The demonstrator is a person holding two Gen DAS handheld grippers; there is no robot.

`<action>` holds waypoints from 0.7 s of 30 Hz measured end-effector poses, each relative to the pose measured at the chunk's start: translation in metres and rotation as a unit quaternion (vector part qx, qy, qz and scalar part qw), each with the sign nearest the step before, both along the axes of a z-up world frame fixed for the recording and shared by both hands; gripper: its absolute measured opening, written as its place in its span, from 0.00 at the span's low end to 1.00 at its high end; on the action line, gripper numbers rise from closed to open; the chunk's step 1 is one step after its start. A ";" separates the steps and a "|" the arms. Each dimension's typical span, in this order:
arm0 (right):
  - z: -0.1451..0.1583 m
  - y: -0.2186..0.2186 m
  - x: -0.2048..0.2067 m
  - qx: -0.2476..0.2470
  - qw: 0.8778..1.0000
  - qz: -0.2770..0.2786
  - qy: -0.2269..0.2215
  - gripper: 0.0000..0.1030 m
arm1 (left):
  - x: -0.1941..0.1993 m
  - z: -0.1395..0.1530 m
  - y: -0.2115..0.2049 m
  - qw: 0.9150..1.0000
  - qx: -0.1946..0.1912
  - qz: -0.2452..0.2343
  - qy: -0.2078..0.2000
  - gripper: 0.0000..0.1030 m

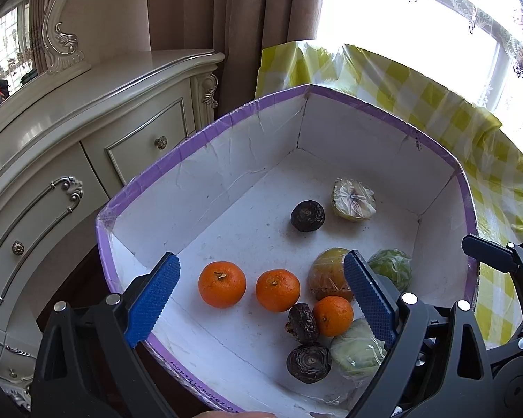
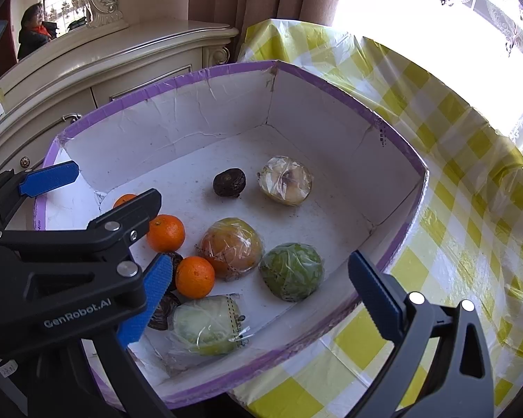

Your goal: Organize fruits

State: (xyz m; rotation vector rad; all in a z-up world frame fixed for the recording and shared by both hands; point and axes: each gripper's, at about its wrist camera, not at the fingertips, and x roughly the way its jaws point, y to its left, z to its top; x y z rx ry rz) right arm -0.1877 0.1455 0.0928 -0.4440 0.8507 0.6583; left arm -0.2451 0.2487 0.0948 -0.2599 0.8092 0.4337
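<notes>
Left gripper (image 1: 261, 285) stands wide open above the white box (image 1: 226, 146), gripping nothing. Inside, left to right: three oranges (image 1: 222, 284), dark wrinkled fruits (image 1: 307, 215) and plastic-wrapped fruits (image 2: 292, 271) on the box floor. Right gripper (image 2: 258, 289) likewise stands open and empty over the box's near-right rim. The box sits on a yellow checked tablecloth (image 2: 463, 230).

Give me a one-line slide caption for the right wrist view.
Open right hand-held gripper hovering above a purple-rimmed white box of tangerines, dark fruits and plastic-wrapped produce on a yellow-checked tablecloth.
</notes>
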 end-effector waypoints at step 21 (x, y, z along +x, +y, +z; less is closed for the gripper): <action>0.000 0.001 0.000 -0.004 1.000 0.000 -0.005 0.98 | 0.002 -0.003 0.004 1.000 -0.001 0.004 0.008 0.89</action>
